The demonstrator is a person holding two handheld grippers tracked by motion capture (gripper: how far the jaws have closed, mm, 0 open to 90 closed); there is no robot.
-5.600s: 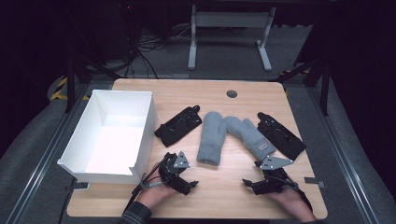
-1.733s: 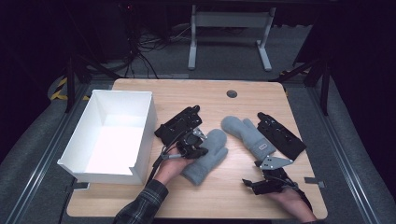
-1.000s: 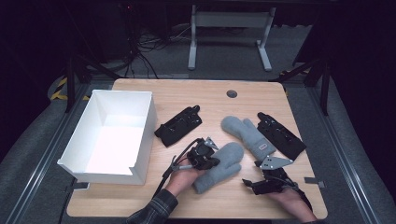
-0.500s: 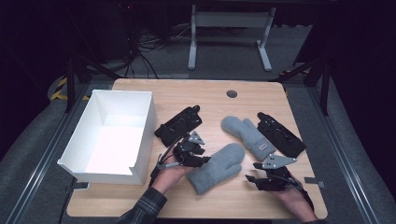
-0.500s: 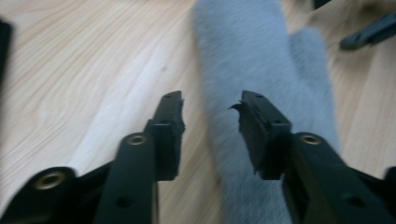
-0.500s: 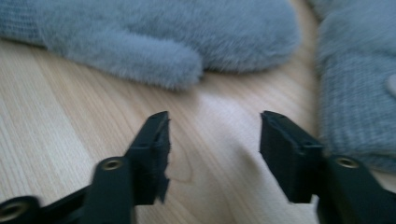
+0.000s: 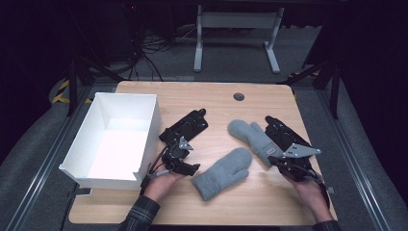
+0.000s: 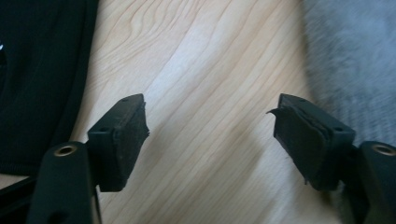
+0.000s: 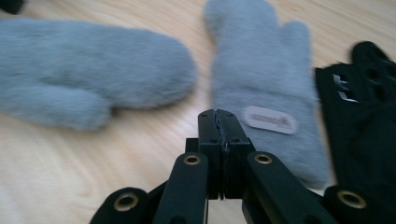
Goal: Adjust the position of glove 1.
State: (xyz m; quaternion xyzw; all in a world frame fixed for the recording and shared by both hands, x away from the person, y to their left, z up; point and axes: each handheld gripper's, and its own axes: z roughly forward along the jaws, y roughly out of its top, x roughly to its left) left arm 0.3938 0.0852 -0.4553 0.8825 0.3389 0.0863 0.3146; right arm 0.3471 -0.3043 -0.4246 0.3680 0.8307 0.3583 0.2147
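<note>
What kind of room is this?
Probably a lab or recording workshop: a wooden table on a railed platform, loose cables on the grey floor behind, and a person working a handheld claw beside grey mittens.

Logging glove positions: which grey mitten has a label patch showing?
The far-right grey mitten beside the black glove; the other mitten shows none.

I see two fuzzy grey mittens flat on the wood: the near mitten (image 7: 222,172) lies slanted, the labelled mitten (image 7: 253,137) just beyond it, apart.
</note>
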